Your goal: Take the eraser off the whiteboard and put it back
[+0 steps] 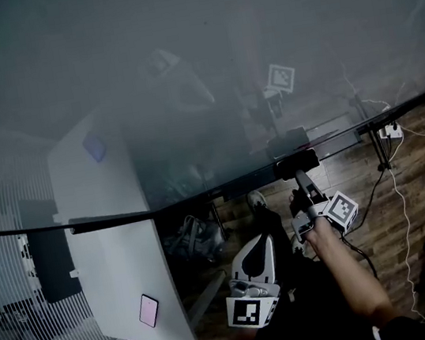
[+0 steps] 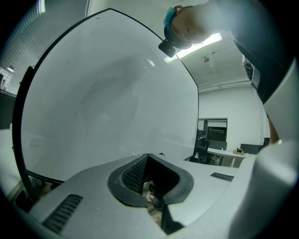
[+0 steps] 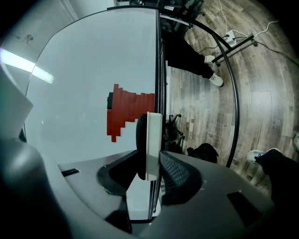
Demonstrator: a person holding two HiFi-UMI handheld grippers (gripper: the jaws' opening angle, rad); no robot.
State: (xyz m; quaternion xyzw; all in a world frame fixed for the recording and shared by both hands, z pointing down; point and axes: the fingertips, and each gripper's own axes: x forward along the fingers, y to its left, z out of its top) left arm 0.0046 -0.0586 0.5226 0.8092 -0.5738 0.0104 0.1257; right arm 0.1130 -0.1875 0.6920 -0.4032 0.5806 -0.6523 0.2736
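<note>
The right gripper [image 3: 149, 156] reaches out nearly level to the lower edge of the whiteboard [image 1: 184, 90], most likely so that its two jaws can come in from the side and take the eraser [image 3: 150, 135] across its thickness. That is the only way to get a hold on a flat block sitting against a board. The jaws stand partway apart with the eraser between them. One pad lies against its white back and the other against its dark felt side, and both tips look to be pressing on it, so I judge it gripped rather than merely straddled.

In the head view the eraser shows as a dark block right at the board's lower edge, toward the right-hand end of that edge, with the gripper's tips on it. Whether it is touching the board's face or has come just clear of it, I cannot tell.

The left gripper [image 2: 147, 158] hangs low and well back from the board, below its lower edge. Its jaws are brought together at the tips with nothing in them. It seems to be parked out of the way because this job needs only one hand, and it faces the board's bare surface, well apart from the eraser
</note>
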